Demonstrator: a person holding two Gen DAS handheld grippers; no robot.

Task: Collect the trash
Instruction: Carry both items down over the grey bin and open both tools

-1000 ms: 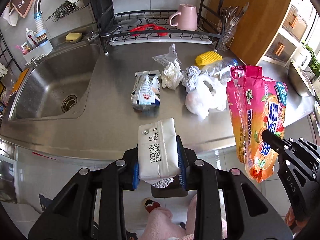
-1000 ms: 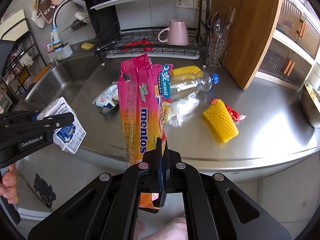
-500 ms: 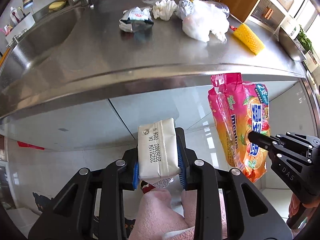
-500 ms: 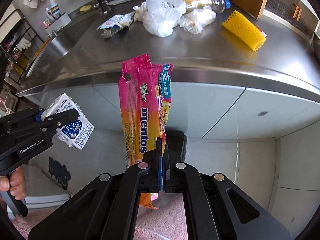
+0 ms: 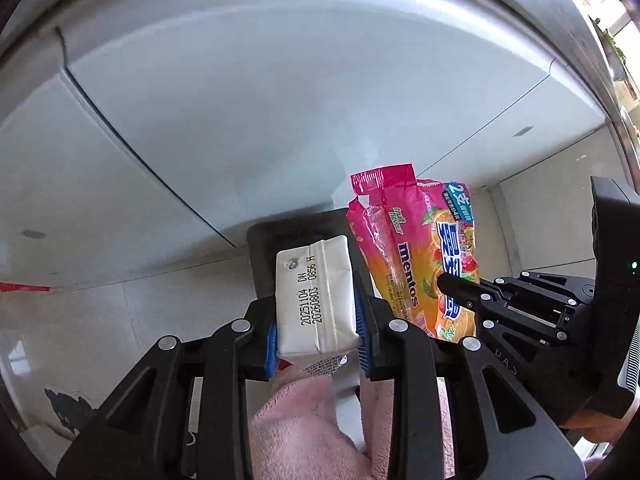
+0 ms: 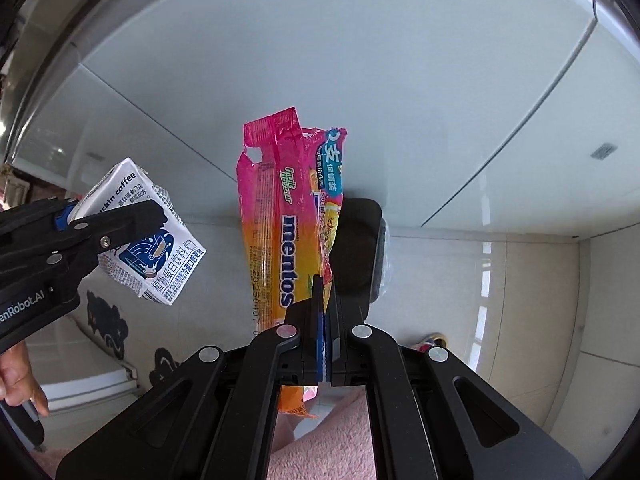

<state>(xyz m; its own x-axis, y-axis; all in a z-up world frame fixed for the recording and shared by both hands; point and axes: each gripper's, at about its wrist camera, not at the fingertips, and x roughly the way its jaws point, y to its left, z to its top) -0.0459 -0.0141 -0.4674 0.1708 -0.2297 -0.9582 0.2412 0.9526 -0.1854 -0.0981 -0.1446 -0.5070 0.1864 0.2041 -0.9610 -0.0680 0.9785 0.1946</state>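
Between closed jaws, pink-orange Mentos wrapper (image 6: 280,224)

bin (image 6: 360,256) mostly hidden behind wrapper (image 6: 276,220)

Home kitchen; steel counter edge (image 5: 592,32); white cabinet doors (image 6: 320,60); tiled floor (image 6: 520,300)

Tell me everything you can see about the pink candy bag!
The Mentos wrapper is a long, shiny pink and orange plastic bag that looks flat and empty, with white "mentos" lettering, fruit pictures and a blue label. Its torn pink end points up. The right tool pinches it low down, shut tight, in front of white cabinet doors.
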